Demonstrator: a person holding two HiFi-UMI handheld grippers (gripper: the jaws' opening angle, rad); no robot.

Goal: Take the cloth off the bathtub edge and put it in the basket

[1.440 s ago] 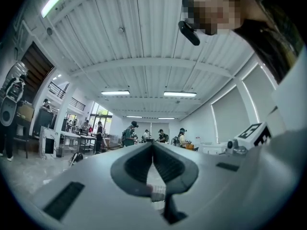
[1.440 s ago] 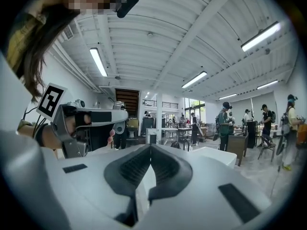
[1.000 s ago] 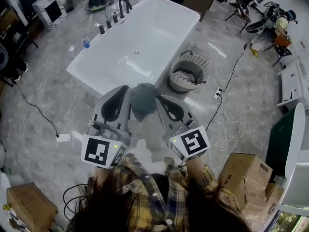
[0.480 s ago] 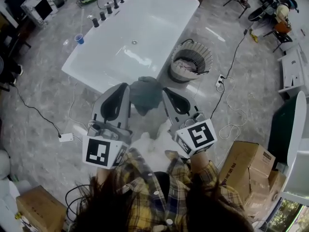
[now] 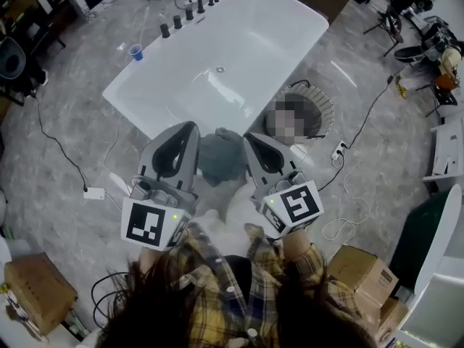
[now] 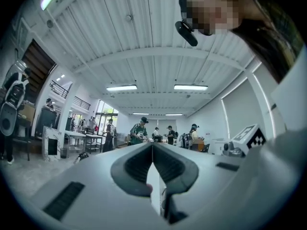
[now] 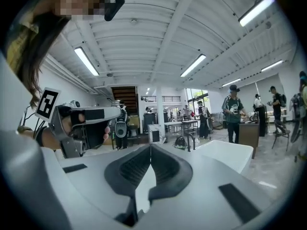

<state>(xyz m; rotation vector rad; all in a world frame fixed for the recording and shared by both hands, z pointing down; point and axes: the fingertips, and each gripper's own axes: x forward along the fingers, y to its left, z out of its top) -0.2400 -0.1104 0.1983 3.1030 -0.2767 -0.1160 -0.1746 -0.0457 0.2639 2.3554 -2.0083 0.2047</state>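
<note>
The cloth (image 5: pixel 221 158), a bunched grey-green clump, sits just below centre in the head view, at the near end of the bathtub (image 5: pixel 159 118). It is a little taller than wide in the frame, so we read no clear long axis. It lies right between our two tools. The left gripper (image 5: pixel 190 127) is just beside its left edge and the right gripper (image 5: pixel 250 138) just beside its right edge, so neither hand is clearly nearer. Both grippers have their jaws pressed together with nothing between them, so we judge they must spread before either can take the fabric. The basket (image 5: pixel 326 111) stands to the upper right of the cloth, beside the tub, which makes the right hand the more natural carrier. We cannot tell whether the cloth hangs on the rim or touches a gripper. Neither gripper view shows it, as both look level across the room. A mosaic patch covers the basket's inside.
</note>
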